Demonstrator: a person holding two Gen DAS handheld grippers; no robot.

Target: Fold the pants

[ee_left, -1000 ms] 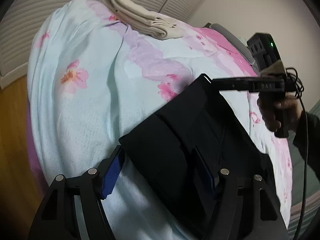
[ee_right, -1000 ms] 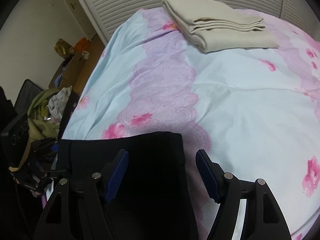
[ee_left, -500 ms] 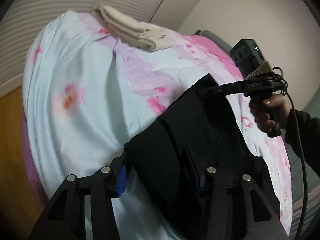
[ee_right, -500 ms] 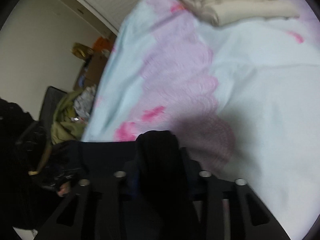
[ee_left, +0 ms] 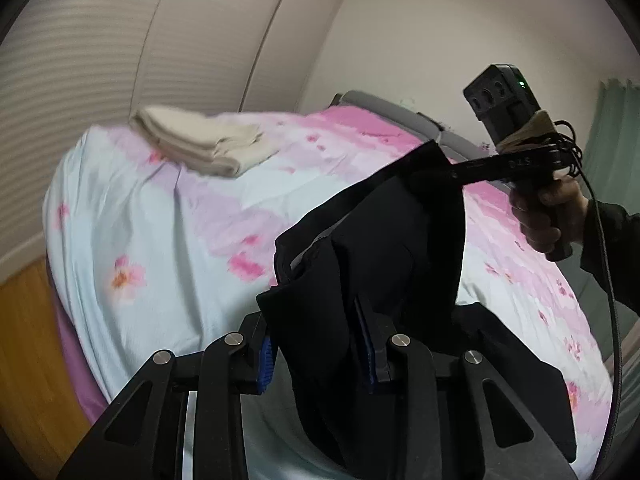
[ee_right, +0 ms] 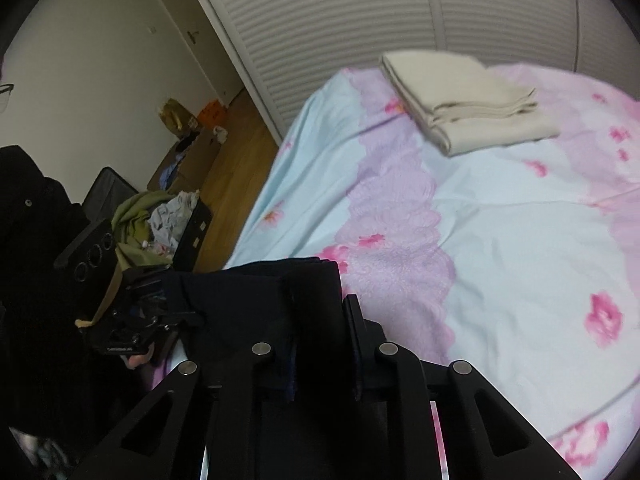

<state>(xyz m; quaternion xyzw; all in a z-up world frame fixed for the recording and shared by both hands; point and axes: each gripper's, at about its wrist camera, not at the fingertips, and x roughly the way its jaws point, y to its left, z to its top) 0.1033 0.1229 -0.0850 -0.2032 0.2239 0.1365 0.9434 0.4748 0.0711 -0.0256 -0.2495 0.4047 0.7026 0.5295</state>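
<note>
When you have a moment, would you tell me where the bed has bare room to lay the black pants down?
The widest free patch is the light-blue middle of the floral bedspread, between the folded beige cloth near the far edge and the black pants. The near edge is crowded: both the left gripper and the right gripper are closing on the lifted pants.

I'm standing over a bed with floral sheets, slatted closet doors running behind it, wood floor showing beside.
</note>
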